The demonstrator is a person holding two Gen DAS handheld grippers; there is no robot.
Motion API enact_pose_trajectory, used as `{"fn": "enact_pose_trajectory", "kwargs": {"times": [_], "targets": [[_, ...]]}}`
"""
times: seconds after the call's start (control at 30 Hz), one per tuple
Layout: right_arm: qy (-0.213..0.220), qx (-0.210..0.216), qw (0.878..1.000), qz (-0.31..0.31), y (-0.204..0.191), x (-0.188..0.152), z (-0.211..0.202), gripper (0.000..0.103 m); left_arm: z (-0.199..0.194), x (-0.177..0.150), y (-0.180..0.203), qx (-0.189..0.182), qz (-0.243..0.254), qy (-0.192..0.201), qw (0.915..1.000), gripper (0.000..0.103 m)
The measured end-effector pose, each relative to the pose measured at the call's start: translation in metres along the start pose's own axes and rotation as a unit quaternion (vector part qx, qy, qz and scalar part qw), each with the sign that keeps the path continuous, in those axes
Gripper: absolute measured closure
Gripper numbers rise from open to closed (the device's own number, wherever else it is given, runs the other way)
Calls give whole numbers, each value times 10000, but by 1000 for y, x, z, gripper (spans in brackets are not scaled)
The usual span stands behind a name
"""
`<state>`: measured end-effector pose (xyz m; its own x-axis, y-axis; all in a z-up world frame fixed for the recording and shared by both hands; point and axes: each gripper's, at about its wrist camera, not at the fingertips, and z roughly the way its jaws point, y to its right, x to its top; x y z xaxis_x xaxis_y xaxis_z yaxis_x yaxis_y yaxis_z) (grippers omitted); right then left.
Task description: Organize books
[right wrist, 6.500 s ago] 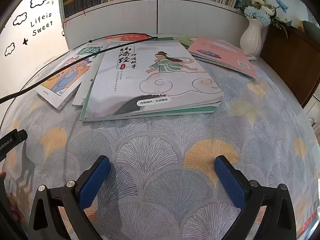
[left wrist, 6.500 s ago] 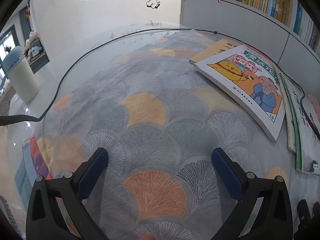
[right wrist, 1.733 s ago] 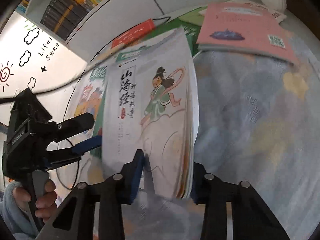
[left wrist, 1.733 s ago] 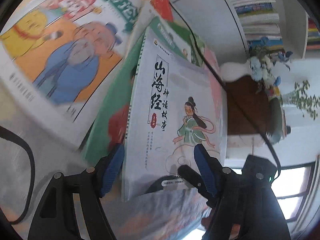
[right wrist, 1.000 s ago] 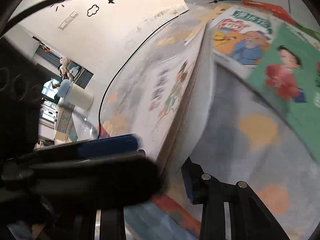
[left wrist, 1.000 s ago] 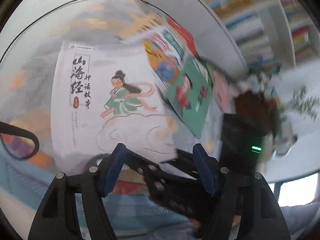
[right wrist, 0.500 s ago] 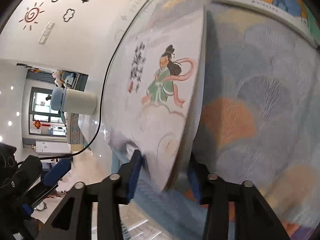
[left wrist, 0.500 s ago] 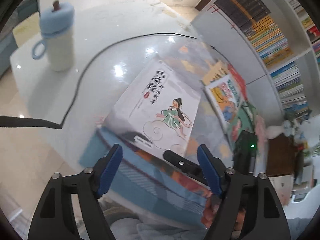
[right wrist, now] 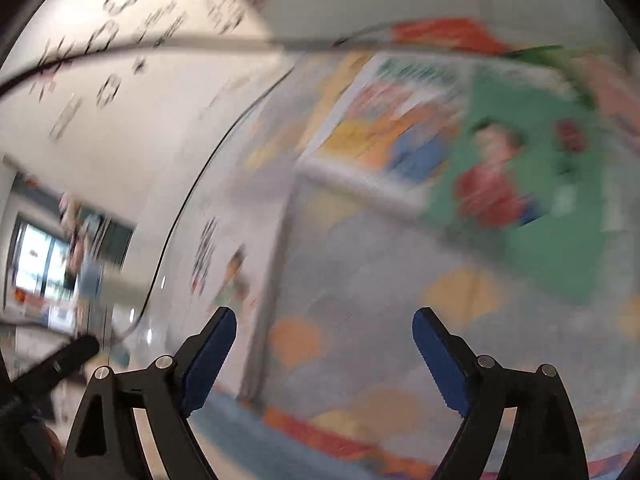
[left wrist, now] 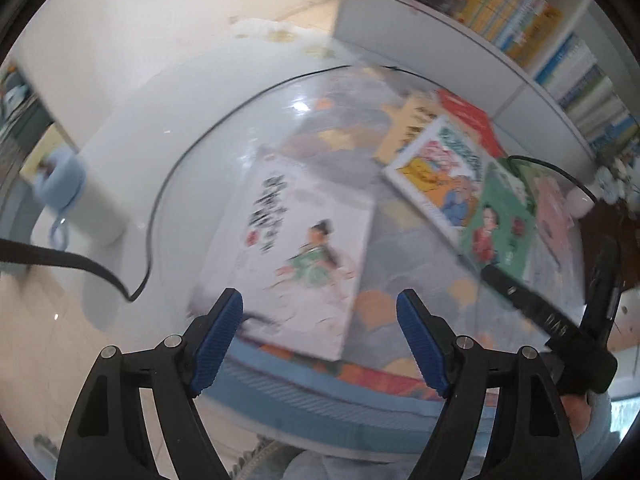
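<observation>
Left wrist view shows the white book (left wrist: 298,256) lying flat near the worktop (left wrist: 404,264) front edge, apart from the other books — the placing step looks finished. The left gripper (left wrist: 320,336) hangs above it, fingers wide with nothing between them; the right gripper (right wrist: 324,354) has its jaws opening, also empty, over the cloth just beside the same book. Next, I judge, a reach back to the pile for the cartoon-cover book (left wrist: 440,172), which overlaps the green book (left wrist: 500,220). Counted: one book set apart and about five in the pile — cartoon, green, red, yellow, pink — though blur makes that uncertain. One mug (left wrist: 80,196) stands at left.
</observation>
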<state>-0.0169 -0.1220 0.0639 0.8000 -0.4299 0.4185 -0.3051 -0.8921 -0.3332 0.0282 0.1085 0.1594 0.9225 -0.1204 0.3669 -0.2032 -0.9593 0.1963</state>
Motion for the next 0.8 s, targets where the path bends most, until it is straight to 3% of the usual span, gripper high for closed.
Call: {"fn": "enact_pose_trajectory", "kwargs": {"times": [0.1, 0.23, 0.4, 0.47, 0.53, 0.57, 0.63, 0.7, 0.77, 0.8], "targets": [[507, -302, 9974, 407, 35, 20, -35, 10, -5, 18, 27, -203, 259, 167, 9993, 20], [1280, -703, 9852, 899, 91, 40, -93, 6, 0, 44, 77, -623, 847, 358, 9938, 18], [1728, -1203, 9674, 1404, 143, 44, -131, 3, 34, 59, 143, -1501, 1568, 319, 9756, 18], [1630, -1103, 9668, 1633, 166, 40, -131, 3, 64, 58, 170, -1658, 1751, 91, 9704, 18], [1438, -866, 9683, 1848, 186, 35, -122, 3, 106, 54, 197, -1282, 2022, -263, 9706, 17], [1334, -659, 9691, 1966, 196, 30, -114, 3, 131, 49, 210, -985, 2240, -532, 9681, 17], [914, -237, 9676, 2340, 209, 18, -83, 3, 175, 37, 224, -762, 2522, -1063, 9588, 18], [465, 2, 9634, 2642, 220, 10, -51, 3, 204, 30, 225, -685, 2387, -1432, 9580, 18], [216, 206, 9641, 2637, 222, 6, -31, 3, 214, 28, 221, -732, 2142, -1509, 9623, 17], [144, 246, 9672, 2524, 220, 5, -24, 2, 212, 28, 221, -823, 2069, -1426, 9644, 7]]}}
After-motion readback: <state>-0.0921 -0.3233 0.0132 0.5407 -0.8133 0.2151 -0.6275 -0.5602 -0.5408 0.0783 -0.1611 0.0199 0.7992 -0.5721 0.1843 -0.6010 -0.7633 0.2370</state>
